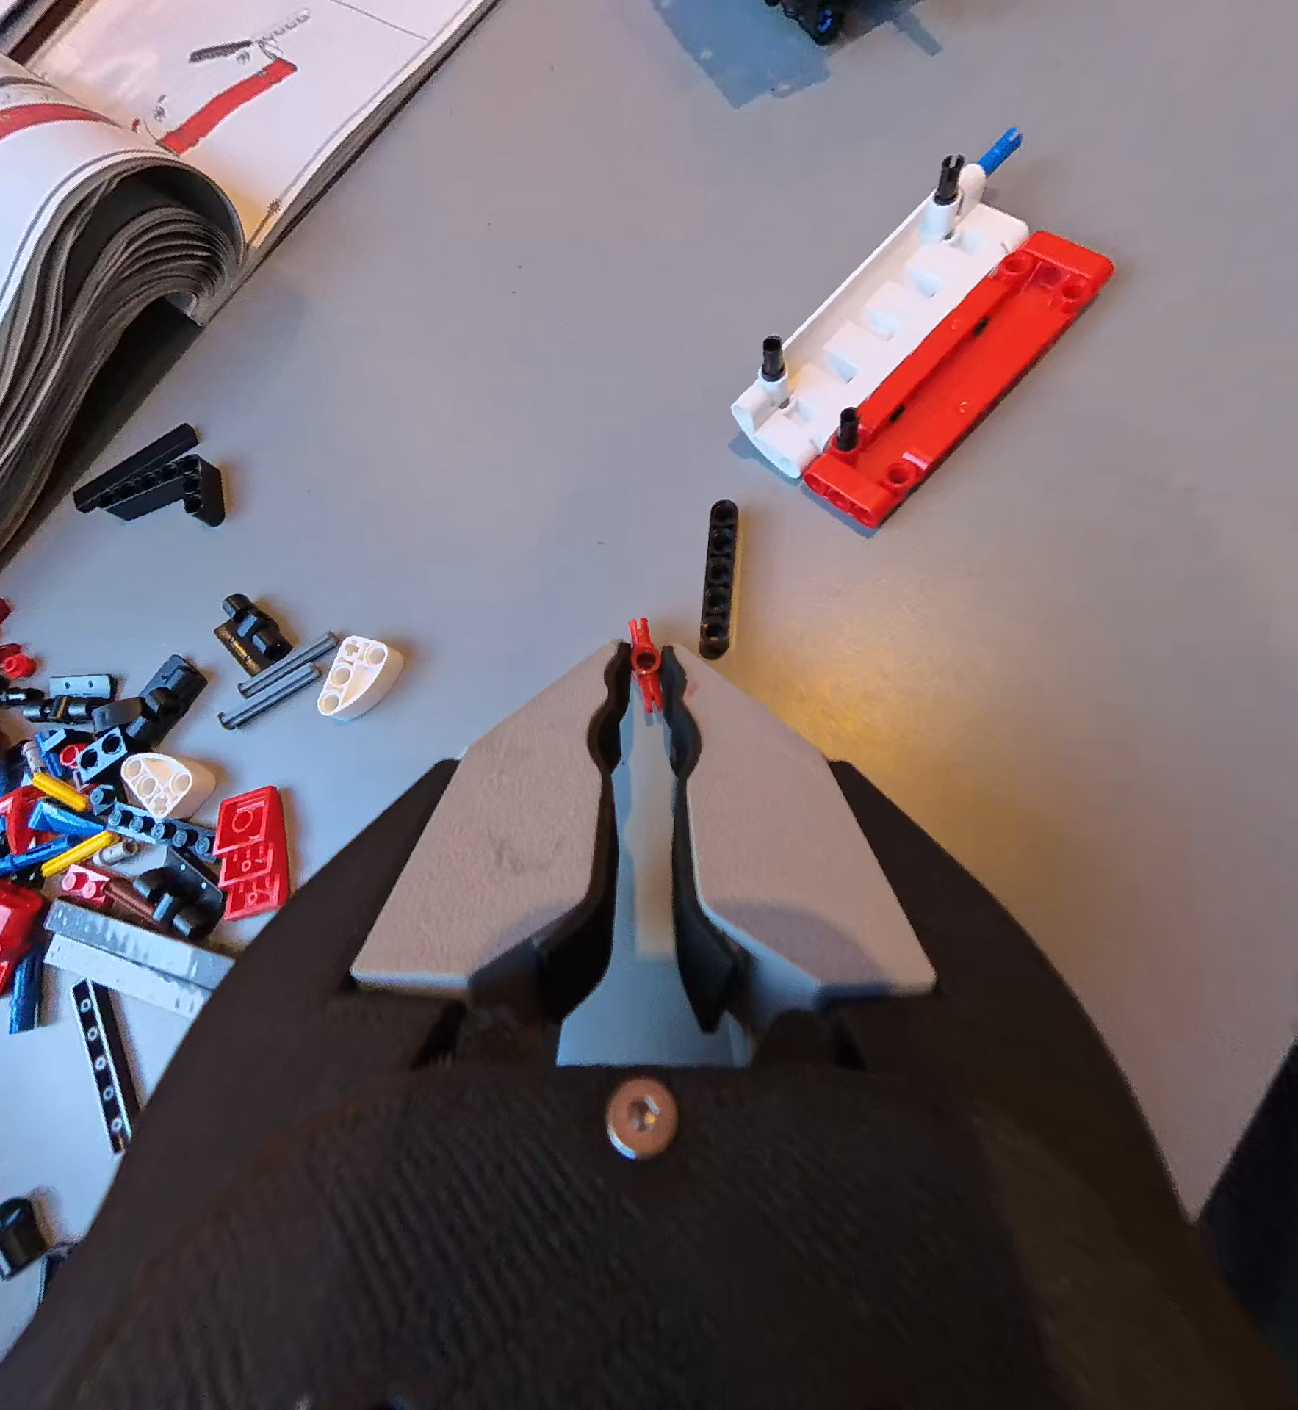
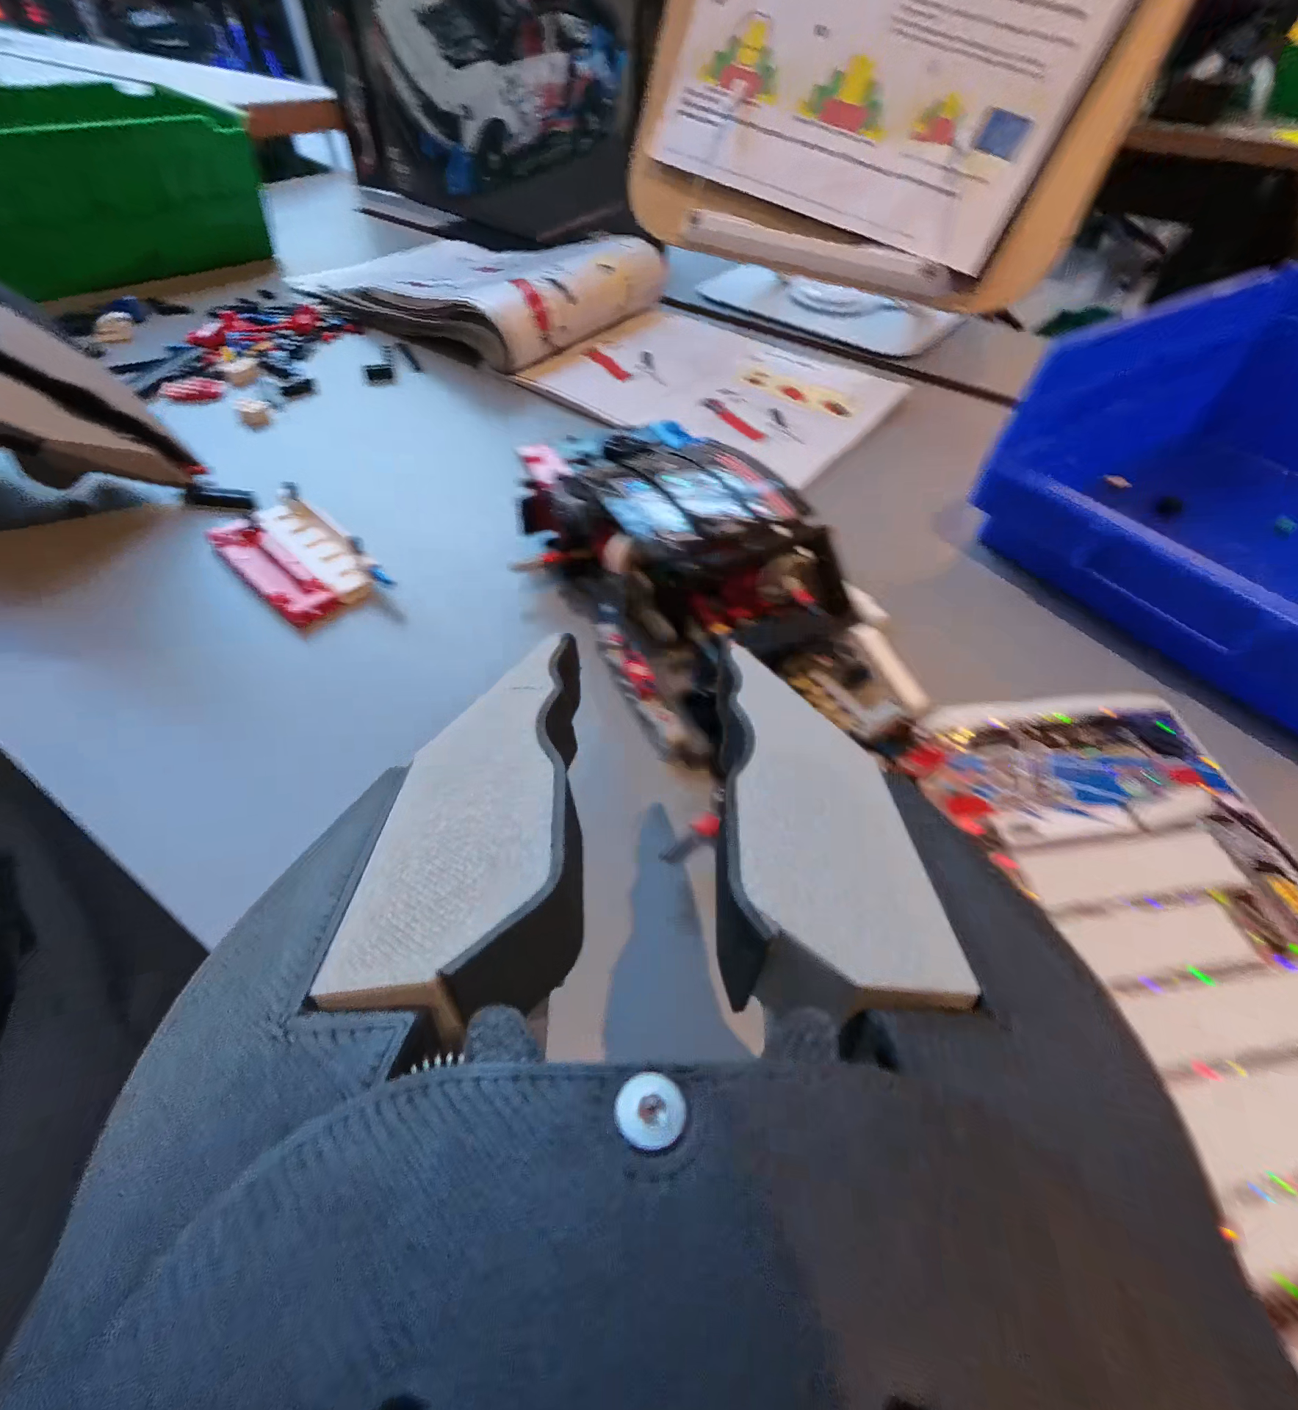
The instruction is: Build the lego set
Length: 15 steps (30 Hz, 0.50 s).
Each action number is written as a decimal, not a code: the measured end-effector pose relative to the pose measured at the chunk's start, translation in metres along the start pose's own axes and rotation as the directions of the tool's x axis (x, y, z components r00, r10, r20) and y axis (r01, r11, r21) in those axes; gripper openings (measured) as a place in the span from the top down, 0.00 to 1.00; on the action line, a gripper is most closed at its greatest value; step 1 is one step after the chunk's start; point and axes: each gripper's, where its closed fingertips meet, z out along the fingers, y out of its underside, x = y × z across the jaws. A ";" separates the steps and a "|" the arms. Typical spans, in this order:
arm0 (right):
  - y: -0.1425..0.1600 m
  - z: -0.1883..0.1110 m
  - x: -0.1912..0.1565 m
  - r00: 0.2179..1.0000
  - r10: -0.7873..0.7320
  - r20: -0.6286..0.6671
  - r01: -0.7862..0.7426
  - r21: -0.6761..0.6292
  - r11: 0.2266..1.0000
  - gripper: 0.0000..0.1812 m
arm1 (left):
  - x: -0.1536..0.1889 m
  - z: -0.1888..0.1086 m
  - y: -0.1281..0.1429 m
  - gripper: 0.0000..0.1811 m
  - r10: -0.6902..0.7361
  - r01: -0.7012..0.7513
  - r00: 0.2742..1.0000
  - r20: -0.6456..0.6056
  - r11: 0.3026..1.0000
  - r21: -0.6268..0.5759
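1. Two hand-held grippers show: our left hand-held gripper [image 1: 644, 662] pinches a small red pin [image 1: 644, 665] at its tips, low over the grey bench [image 1: 478, 381].
2. Just beyond those tips, slightly right, a black beam [image 1: 719, 577] lies flat.
3. Toward the upper right of the left wrist view we see a white and red panel assembly [image 1: 924, 355] with black pins standing up from it.
4. At left lies a pile of loose pieces [image 1: 81, 824]; at upper left, the open instruction booklet [image 1: 119, 152].
5. Our right hand-held gripper [image 2: 649, 671] is spread and holds nothing; in its blurred view, the partly built car model [image 2: 691, 549] sits just past its fingertips, a blue bin [image 2: 1180, 488] at right.
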 end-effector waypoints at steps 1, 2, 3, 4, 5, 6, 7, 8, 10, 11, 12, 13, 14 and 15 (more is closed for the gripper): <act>0.004 -0.006 0.020 0.999 0.024 -0.021 -0.025 -0.025 0.999 0.81 | 0.000 -0.001 0.001 0.97 -0.003 0.003 1.000 0.003 1.000 -0.001; 0.010 -0.011 0.036 0.998 0.054 -0.022 -0.056 -0.059 0.997 0.81 | 0.000 -0.001 0.001 0.97 -0.003 0.003 1.000 0.005 1.000 -0.001; 0.017 -0.015 0.049 0.996 0.094 -0.003 -0.094 -0.098 0.991 0.81 | 0.000 -0.002 0.002 0.97 0.000 0.000 1.000 0.004 1.000 0.000; 0.025 -0.016 0.059 0.991 0.134 0.027 -0.129 -0.139 0.982 0.81 | 0.001 -0.002 0.002 0.97 0.002 -0.002 1.000 0.004 1.000 0.000; 0.034 -0.016 0.067 0.984 0.166 0.059 -0.153 -0.185 0.971 0.81 | 0.001 -0.002 0.002 0.97 0.003 -0.003 1.000 0.004 1.000 0.001; 0.043 -0.016 0.075 0.979 0.187 0.083 -0.164 -0.232 0.959 0.81 | 0.001 -0.002 0.002 0.97 0.002 -0.002 1.000 0.003 1.000 0.001; 0.051 -0.016 0.080 0.973 0.204 0.103 -0.170 -0.274 0.947 0.81 | 0.001 -0.002 0.002 0.97 -0.001 0.001 1.000 0.001 1.000 0.001; 0.058 -0.015 0.084 0.967 0.222 0.128 -0.174 -0.306 0.936 0.80 | 0.001 -0.002 0.002 0.97 -0.005 0.005 1.000 -0.002 1.000 0.001; 0.068 -0.012 0.086 0.953 0.244 0.179 -0.170 -0.352 0.920 0.80 | 0.000 -0.002 0.002 0.98 -0.017 0.017 1.000 -0.006 1.000 0.000; 0.072 -0.011 0.086 0.947 0.246 0.206 -0.156 -0.376 0.914 0.81 | 0.000 -0.002 0.003 0.97 -0.023 0.023 1.000 -0.010 1.000 0.000; 0.077 -0.009 0.085 0.941 0.247 0.233 -0.138 -0.403 0.905 0.82 | 0.000 -0.002 0.002 0.97 -0.029 0.029 0.999 -0.015 1.000 0.001; 0.081 -0.007 0.085 0.935 0.247 0.252 -0.121 -0.428 0.896 0.82 | 0.000 -0.002 0.002 0.97 -0.035 0.035 0.999 -0.022 0.999 0.001; 0.085 -0.005 0.085 0.930 0.249 0.271 -0.107 -0.448 0.888 0.81 | -0.001 -0.002 0.002 0.97 -0.044 0.044 0.999 -0.029 0.999 0.001; 0.087 -0.002 0.083 0.922 0.254 0.293 -0.094 -0.465 0.880 0.81 | -0.001 -0.001 0.002 0.97 -0.055 0.055 0.998 -0.036 0.998 0.001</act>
